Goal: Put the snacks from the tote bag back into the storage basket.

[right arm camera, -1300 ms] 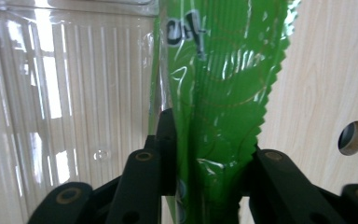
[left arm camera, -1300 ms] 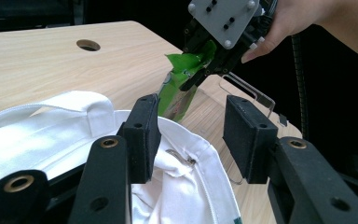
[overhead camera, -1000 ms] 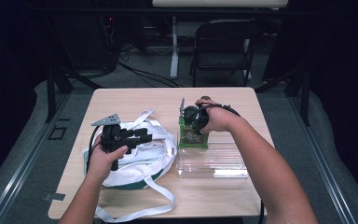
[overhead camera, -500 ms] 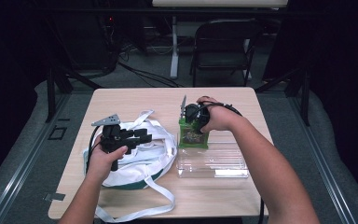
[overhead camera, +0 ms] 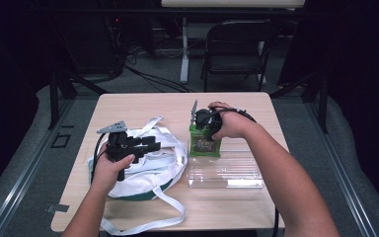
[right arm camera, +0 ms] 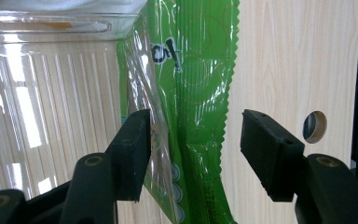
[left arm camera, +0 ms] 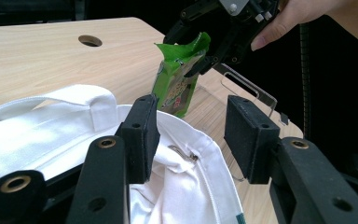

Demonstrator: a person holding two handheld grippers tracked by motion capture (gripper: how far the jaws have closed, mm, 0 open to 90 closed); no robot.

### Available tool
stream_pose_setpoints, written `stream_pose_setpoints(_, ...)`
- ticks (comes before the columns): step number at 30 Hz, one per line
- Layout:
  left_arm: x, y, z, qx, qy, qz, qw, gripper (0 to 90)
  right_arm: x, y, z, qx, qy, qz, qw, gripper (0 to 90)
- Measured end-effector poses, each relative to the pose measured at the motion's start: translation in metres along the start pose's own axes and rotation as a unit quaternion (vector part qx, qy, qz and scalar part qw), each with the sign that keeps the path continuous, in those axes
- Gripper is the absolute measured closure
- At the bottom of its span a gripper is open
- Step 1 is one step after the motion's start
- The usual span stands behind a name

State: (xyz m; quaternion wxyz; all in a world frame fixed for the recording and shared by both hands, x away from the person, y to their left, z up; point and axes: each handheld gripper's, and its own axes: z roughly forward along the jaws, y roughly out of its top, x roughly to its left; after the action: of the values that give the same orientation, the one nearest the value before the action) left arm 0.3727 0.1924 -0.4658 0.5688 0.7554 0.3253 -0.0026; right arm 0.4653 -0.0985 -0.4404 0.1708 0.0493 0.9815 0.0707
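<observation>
Little has moved since the earlier frames: my right gripper [overhead camera: 201, 120] has eased a touch toward the table's far edge over the packet [overhead camera: 205, 142], and the left has stayed put. Nearest me, my left gripper [overhead camera: 150, 144] hovers over the white bag [overhead camera: 143, 170], its jaws spread wide with nothing between them (in the left gripper view its pads [left arm camera: 142, 135] frame the bag's open rim [left arm camera: 186, 140] and the packet [left arm camera: 177, 86] beyond). The bag lies at the table's [overhead camera: 143, 106] left half, straps trailing toward the near edge. Just to its right sits a clear tray [overhead camera: 225, 170], and the green packet stands at the tray's far left corner, leaning against it. In the right gripper view my right gripper [right arm camera: 193, 151] has its jaws parted around the packet's [right arm camera: 200, 93] crimped top, one pad on each side; neither pad presses it. From the left gripper view the right gripper [left arm camera: 216, 39] sits at the packet's top edge.
</observation>
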Motion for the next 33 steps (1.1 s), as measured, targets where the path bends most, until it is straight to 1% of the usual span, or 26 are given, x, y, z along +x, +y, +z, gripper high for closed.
stream_pose_setpoints(2, 0.0, 0.0, 0.0, 0.002, 0.0, 0.001, 1.0, 54.2, 0.0, 0.001, -0.001, 0.001, 0.001, -0.002, 1.0, 43.2)
stream_pose_setpoints(9, 0.0, 0.0, 0.0, -0.002, -0.001, -0.001, 1.0, 53.4, 0.0, 0.0, -0.003, -0.006, 0.003, 0.004, 1.0, 42.7)
stream_pose_setpoints(13, 0.001, 0.0, 0.0, -0.002, 0.0, -0.001, 1.0, 53.1, 0.002, 0.003, -0.005, -0.008, 0.003, -0.002, 1.0, 42.5)
stream_pose_setpoints(18, 0.001, 0.0, -0.001, -0.001, 0.002, -0.001, 1.0, 52.3, 0.003, 0.005, -0.006, -0.012, 0.003, -0.002, 0.9999, 42.1)
stream_pose_setpoints(19, 0.001, 0.0, -0.001, -0.001, 0.003, -0.003, 1.0, 52.3, 0.005, 0.007, -0.008, -0.013, 0.001, -0.008, 0.9999, 42.0)
stream_pose_setpoints(20, 0.001, 0.0, -0.001, -0.001, 0.003, -0.003, 1.0, 52.3, 0.005, 0.007, -0.008, -0.013, 0.001, -0.008, 0.9999, 42.0)
stream_pose_setpoints(24, 0.001, 0.0, -0.001, -0.002, 0.003, -0.004, 1.0, 52.3, 0.006, 0.011, -0.014, -0.018, -0.001, -0.011, 0.9998, 41.8)
stream_pose_setpoints(26, 0.001, 0.001, -0.002, -0.001, 0.004, -0.001, 1.0, 52.3, 0.006, 0.012, -0.02, -0.021, -0.004, -0.011, 0.9997, 41.8)
stream_pose_setpoints(27, 0.001, 0.001, -0.002, -0.001, 0.004, -0.001, 1.0, 52.3, 0.006, 0.012, -0.02, -0.021, -0.004, -0.011, 0.9997, 41.8)
stream_pose_setpoints(30, 0.001, 0.001, -0.003, -0.005, 0.003, -0.003, 1.0, 52.3, 0.006, 0.013, -0.027, -0.025, -0.012, -0.013, 0.9995, 41.4)
stream_pose_setpoints(33, 0.001, 0.0, -0.003, -0.003, 0.002, -0.003, 1.0, 52.3, 0.007, 0.012, -0.032, -0.018, -0.016, -0.015, 0.9996, 42.1)
